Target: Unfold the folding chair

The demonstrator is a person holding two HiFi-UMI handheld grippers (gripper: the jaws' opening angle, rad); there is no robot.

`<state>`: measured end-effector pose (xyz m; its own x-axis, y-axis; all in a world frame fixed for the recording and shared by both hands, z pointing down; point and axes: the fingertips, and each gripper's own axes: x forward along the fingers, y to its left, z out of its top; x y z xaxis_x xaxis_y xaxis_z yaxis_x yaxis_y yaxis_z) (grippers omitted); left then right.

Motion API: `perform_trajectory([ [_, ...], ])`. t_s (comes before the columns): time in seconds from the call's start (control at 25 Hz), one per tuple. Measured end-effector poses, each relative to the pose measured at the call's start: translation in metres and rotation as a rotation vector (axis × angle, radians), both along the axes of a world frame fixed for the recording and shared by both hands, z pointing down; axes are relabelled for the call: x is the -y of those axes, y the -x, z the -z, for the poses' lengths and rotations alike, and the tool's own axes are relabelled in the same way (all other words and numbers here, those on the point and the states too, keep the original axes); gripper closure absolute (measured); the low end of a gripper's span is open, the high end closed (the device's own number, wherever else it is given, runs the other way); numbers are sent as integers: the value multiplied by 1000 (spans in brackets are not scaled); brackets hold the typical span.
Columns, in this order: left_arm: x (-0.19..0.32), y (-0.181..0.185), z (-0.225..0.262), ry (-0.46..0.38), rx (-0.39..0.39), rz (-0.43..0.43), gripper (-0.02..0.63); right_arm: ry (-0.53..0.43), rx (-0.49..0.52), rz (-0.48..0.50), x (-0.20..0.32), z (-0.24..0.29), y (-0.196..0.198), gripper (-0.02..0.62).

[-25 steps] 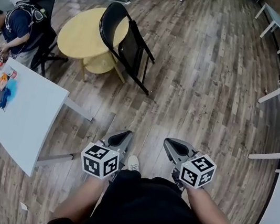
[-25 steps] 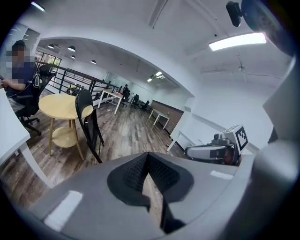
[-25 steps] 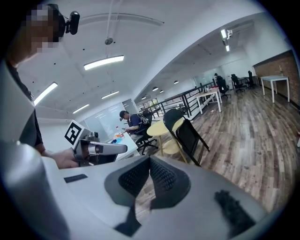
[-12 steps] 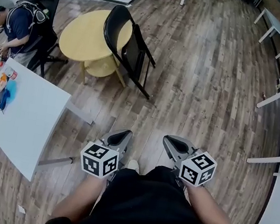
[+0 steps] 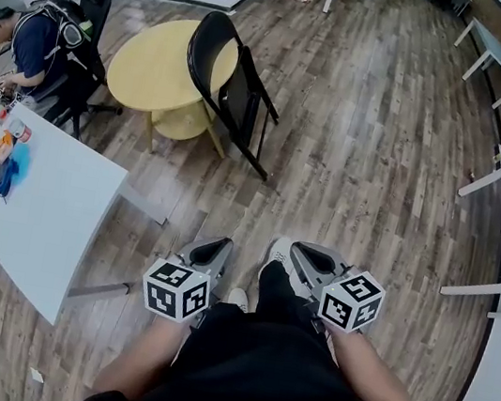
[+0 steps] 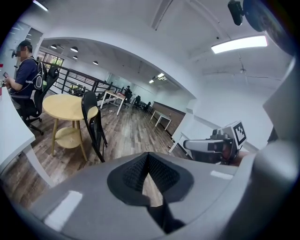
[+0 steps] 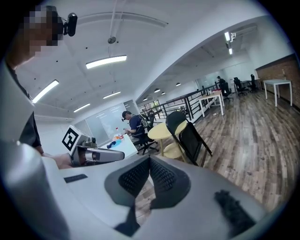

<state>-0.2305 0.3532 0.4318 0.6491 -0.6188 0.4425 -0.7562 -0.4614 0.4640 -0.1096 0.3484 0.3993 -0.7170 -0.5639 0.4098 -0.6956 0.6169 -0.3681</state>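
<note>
Both tools are clamped shut. The left gripper (image 6: 149, 161) has its jaws pressed together with nothing between them, and the right gripper (image 7: 150, 165) is the same, pads meeting and empty. From the head view they're held side by side, low in front of the wearer's body, marker cubes facing up at the camera. A white shoe (image 5: 276, 251) is planted on the floor between them. Out ahead across the wood floor (image 5: 379, 169), well apart from both grippers, there's the black folding chair (image 5: 237, 97). It's folded up and propped against the rim of the round yellow table (image 5: 150, 64). Off to the left stands a white table (image 5: 51, 199), with a person (image 5: 34, 44) seated at its far end.
</note>
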Motion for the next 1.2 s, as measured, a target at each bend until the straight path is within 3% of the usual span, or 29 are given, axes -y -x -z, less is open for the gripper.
perform_trajectory([
  [0.48,25,1,1,-8,17,31,598,4,38,21,30,-5,3,588],
  [1.2,95,-25,-21,62,73,46,598,88,73,18,103,-40,-35,588],
])
